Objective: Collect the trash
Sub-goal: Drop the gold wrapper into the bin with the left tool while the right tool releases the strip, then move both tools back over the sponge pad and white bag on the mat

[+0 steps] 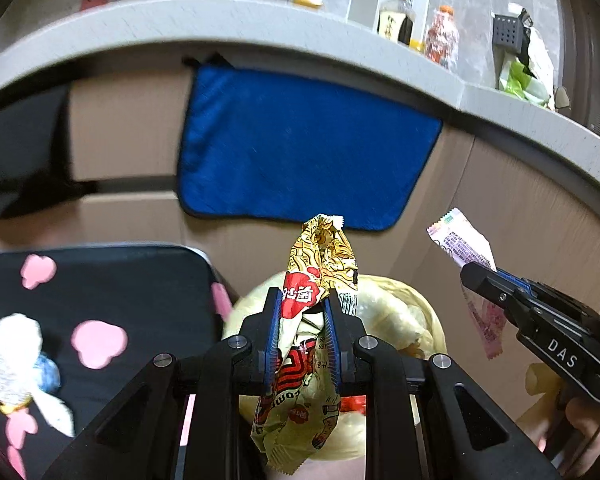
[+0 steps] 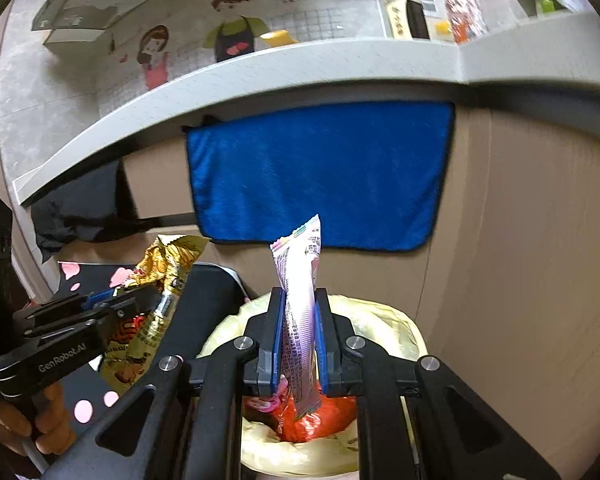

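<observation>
A blue fleecy towel [image 1: 300,148] is hung flat below the table [image 1: 260,20] edge. A bin lined with pale plastic [image 2: 384,320] is seen beneath both tools. A crumpled yellow noodle wrapper [image 1: 320,264] is clamped upright in the left hand-held gripper [image 1: 302,312], marked "GenRobot.AI". A slim pink sachet [image 2: 300,280], long axis upward, is pinched by the right hand-held gripper [image 2: 300,320], marked "DAS".

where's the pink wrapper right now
The pink wrapper is clamped upright in the right tool, centre of the right wrist view, above the yellow-lined bin and below the blue towel.
</observation>
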